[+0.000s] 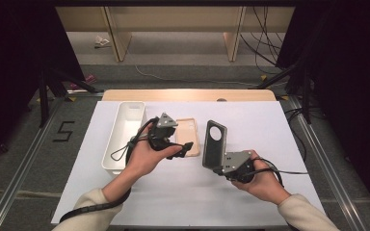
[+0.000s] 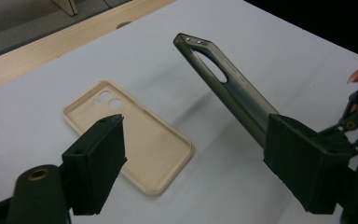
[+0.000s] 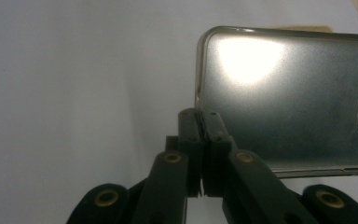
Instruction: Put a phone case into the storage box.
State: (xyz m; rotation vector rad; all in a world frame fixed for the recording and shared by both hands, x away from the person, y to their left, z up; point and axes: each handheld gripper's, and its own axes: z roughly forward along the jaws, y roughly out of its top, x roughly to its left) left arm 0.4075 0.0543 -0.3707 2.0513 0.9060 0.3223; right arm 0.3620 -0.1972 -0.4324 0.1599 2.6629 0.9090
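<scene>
The right hand [image 1: 265, 182] comes in from the lower right of the high view, forearm angled up and inward, with a cream sleeve at the wrist. It holds the right tool [image 1: 220, 165] with the nose pointing up and to the left. In the right gripper view the 2 black jaws are pressed together on the bottom edge of the dark phone case [image 3: 289, 102], so that tool is clamped on the case. In the high view the dark phone case [image 1: 215, 143] stands up off the tabletop [image 1: 270, 125], tilted, with its round camera opening near the top end.

The left hand [image 1: 144, 156] enters from the lower left, palm turned partly upward and fingers wrapped round the body of the left tool [image 1: 185, 147], whose cable loops down along the forearm. The tool's nose points right, toward the other hand. In the left gripper view its jaws stand apart with nothing between the pads: the left tool [image 2: 200, 163] is open. That view looks past the jaws at the dark phone case [image 2: 223, 79] rising slantwise from the right tool [image 2: 307, 168].

A beige phone case [image 2: 135, 140] lies flat on the tabletop, inner side up, under the gap of the left jaws. In the high view the beige phone case [image 1: 191, 131] sits between the 2 hands, just right of a white bin [image 1: 125, 130].
</scene>
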